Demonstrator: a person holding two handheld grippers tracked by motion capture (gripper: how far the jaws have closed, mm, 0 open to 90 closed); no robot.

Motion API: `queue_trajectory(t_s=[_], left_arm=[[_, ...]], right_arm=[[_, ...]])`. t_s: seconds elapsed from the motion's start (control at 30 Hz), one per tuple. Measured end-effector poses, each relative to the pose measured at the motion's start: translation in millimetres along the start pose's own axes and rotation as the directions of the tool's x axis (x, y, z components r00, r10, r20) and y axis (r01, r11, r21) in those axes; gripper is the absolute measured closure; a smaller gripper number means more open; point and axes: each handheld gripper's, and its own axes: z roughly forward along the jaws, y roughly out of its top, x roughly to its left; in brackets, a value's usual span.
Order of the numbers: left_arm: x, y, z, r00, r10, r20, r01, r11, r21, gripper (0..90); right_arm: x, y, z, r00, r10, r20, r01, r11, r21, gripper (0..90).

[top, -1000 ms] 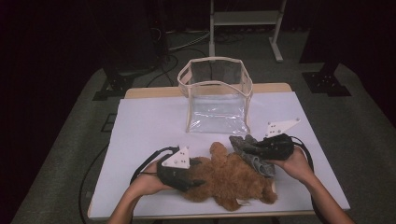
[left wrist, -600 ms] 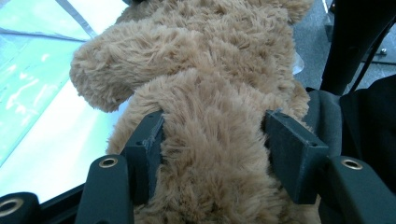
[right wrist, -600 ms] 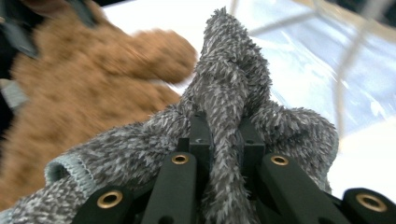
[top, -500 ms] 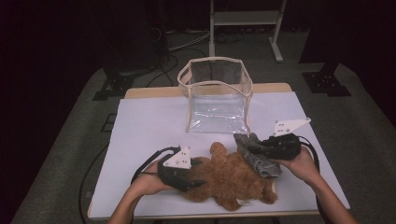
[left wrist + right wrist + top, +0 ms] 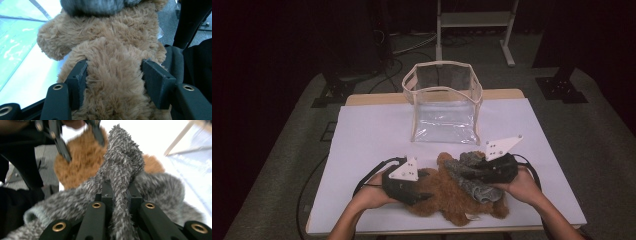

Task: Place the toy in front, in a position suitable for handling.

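Observation:
A brown plush teddy bear (image 5: 447, 200) lies near the table's front edge, with a grey knitted garment (image 5: 474, 186) draped over its upper part. My left gripper (image 5: 426, 189) grips the bear from the left. In the left gripper view its jaws press into the bear's fur (image 5: 115, 62) on both sides, so the left gripper (image 5: 116, 80) is shut on it. My right gripper (image 5: 464, 171) comes in from the right. In the right gripper view the right gripper (image 5: 117, 191) pinches a raised fold of the grey knit (image 5: 122, 162), with the bear (image 5: 80, 162) behind it.
A clear plastic bag with cream trim (image 5: 444, 105) stands open at the middle back of the white table (image 5: 372, 135); its wall shows in the gripper views (image 5: 15, 27) (image 5: 197, 152). A metal stand (image 5: 472, 20) is on the floor beyond.
My right gripper, still holding the grey knit, has shifted a little left and toward the front edge. The left gripper and the bear have hardly moved.

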Motion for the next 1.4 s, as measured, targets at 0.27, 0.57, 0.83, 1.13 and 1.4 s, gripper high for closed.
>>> queue_trajectory(t_s=[0.27,0.57,0.83,1.13,1.4], left_arm=[[11.3,1.2,-21.2,0.9996,-0.024,-0.017,0.023,0.9995,-0.023,32.0],[16.4,-14.8,-12.0,0.9946,-0.104,0.004,0.104,0.9946,-0.006,32.1],[19.5,-5.7,-13.4,0.9926,-0.104,0.064,0.105,0.9945,-0.006,23.3],[20.2,-0.6,9.0,0.9916,-0.096,0.087,0.090,0.9937,0.066,37.6],[28.9,-1.6,0.4,0.9953,-0.094,-0.022,0.095,0.9943,0.049,55.1]], right_arm=[[0.1,-26.8,-4.7,0.9990,0.038,0.023,-0.037,0.999,-0.032,80.8],[0.1,-38.8,-14.0,0.9982,0.051,0.031,-0.050,0.998,-0.040,81.0],[14.0,-39.6,-15.4,0.9993,0.034,0.015,-0.033,0.998,-0.049,81.0],[14.4,-38.1,-17.2,0.9992,0.030,0.025,-0.028,0.998,-0.065,80.7],[-3.3,-22.7,-18.3,0.9978,0.055,0.037,-0.052,0.994,-0.096,79.9]])
